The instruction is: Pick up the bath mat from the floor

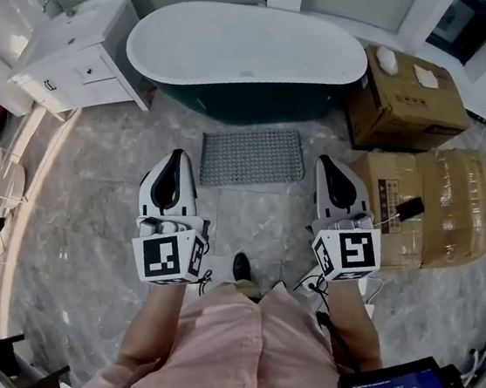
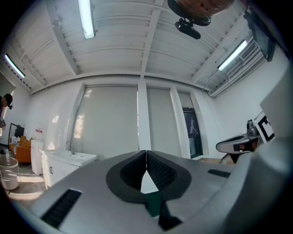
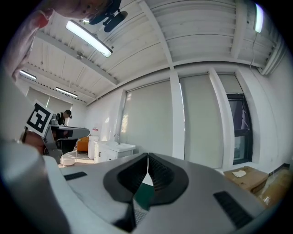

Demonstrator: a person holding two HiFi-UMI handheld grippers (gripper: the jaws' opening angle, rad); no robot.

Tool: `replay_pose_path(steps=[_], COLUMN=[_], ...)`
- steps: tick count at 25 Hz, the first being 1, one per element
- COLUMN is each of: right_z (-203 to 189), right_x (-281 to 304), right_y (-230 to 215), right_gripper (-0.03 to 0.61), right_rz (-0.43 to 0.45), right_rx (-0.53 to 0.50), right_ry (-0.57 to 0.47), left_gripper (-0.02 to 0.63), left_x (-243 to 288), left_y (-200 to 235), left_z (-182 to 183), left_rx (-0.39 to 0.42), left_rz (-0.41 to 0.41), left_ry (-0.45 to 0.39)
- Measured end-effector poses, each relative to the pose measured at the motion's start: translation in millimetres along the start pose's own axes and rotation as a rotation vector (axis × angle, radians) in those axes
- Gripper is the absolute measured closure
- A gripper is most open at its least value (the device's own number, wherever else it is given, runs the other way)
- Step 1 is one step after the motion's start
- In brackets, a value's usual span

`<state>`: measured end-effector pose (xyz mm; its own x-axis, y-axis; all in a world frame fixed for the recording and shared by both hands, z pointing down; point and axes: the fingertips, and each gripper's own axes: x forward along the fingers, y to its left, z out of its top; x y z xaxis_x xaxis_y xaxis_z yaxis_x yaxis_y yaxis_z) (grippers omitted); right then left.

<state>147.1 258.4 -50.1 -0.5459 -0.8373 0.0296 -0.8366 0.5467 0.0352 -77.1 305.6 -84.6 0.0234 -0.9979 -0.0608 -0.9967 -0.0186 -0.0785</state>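
The bath mat [image 1: 253, 157], a grey rectangle with a fine knobbly grid texture, is lying flat on the floor [image 1: 79, 239] just in front of the bathtub [image 1: 247, 53], its long edge running along the tub's side. The bathtub is showing as a smooth oval, white inside with a dark green outer wall, and the floor around it is glossy grey marble-look tile. The left claw [image 1: 177, 154] is hovering on the near side of the bathtub, just off the mat's left corner, and the right claw [image 1: 328, 162] is hovering off the mat's right end; neither is touching the mat. Both claws are clenched with nothing in them: in each gripper view the black ribbed pads [image 2: 160, 171] are meeting at their tips over a pale grey, rounded shell. To the left of the bathtub a white vanity cabinet [image 1: 76, 50] with boxy drawers is standing, and to the right of it a brown cardboard box [image 1: 408, 99] is resting on the floor.
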Motion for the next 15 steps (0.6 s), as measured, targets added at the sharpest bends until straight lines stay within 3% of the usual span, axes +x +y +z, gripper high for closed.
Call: replay_pose_path(steps=[6,15], right_z=[4.2,-10.7], right_x=[12.5,16.2], right_y=[3.9,-12.3], right_gripper=[0.560,0.560], right_rz=[-0.044,-0.084], right_rx=[-0.021,-0.020], right_ry=[0.001,0.029], left_gripper=[0.589,0.589], left_x=[20.1,39.3], left_y=[18.6,8.3], left_z=[-8.2,-30.7], left_rx=[-0.010,-0.010], left_rz=[-0.043,-0.084], left_ry=[0.002,0.049])
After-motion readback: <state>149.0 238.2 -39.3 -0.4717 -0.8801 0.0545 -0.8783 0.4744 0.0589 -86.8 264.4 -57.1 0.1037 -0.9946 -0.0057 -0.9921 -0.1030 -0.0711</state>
